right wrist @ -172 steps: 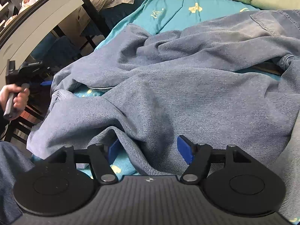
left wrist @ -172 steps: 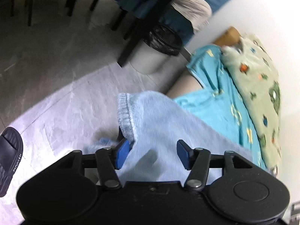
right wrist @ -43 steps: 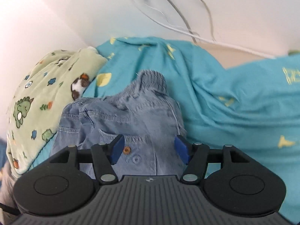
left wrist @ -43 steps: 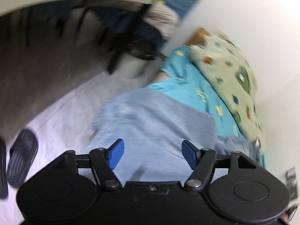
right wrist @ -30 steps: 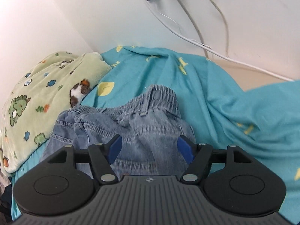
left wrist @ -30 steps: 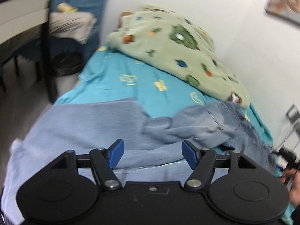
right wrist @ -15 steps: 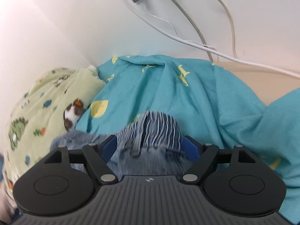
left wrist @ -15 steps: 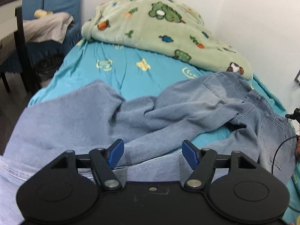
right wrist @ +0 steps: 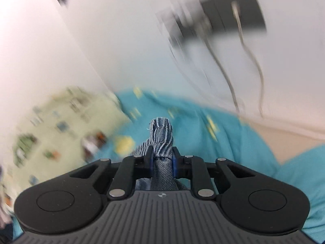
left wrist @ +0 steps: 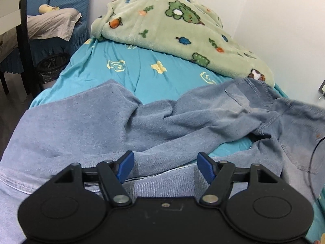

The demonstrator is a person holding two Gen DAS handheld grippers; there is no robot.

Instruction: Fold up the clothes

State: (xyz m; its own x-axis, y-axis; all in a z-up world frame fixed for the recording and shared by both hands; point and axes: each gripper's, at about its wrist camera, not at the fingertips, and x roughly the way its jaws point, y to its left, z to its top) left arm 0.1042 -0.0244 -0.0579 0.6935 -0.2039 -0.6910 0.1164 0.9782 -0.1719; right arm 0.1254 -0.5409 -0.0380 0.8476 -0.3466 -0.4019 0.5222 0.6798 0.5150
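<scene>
A pair of light blue jeans (left wrist: 126, 122) lies spread and rumpled across the turquoise bed sheet (left wrist: 140, 69), legs toward the left, waist toward the right. My left gripper (left wrist: 165, 165) is open and empty, low over the near leg of the jeans. My right gripper (right wrist: 161, 161) is shut on the bunched waistband of the jeans (right wrist: 161, 134), which sticks up between its jaws. The right wrist view is blurred.
A green patterned blanket (left wrist: 174, 26) is heaped at the far side of the bed against the white wall. A dark table leg (left wrist: 25, 46), a bin (left wrist: 51, 67) and blue chairs stand left of the bed. Cables (right wrist: 239, 61) hang from a wall socket (right wrist: 221, 24).
My right gripper has closed on the jeans' waistband and lifted it toward the wall. My left gripper has swung from the floor side to face along the bed, still open.
</scene>
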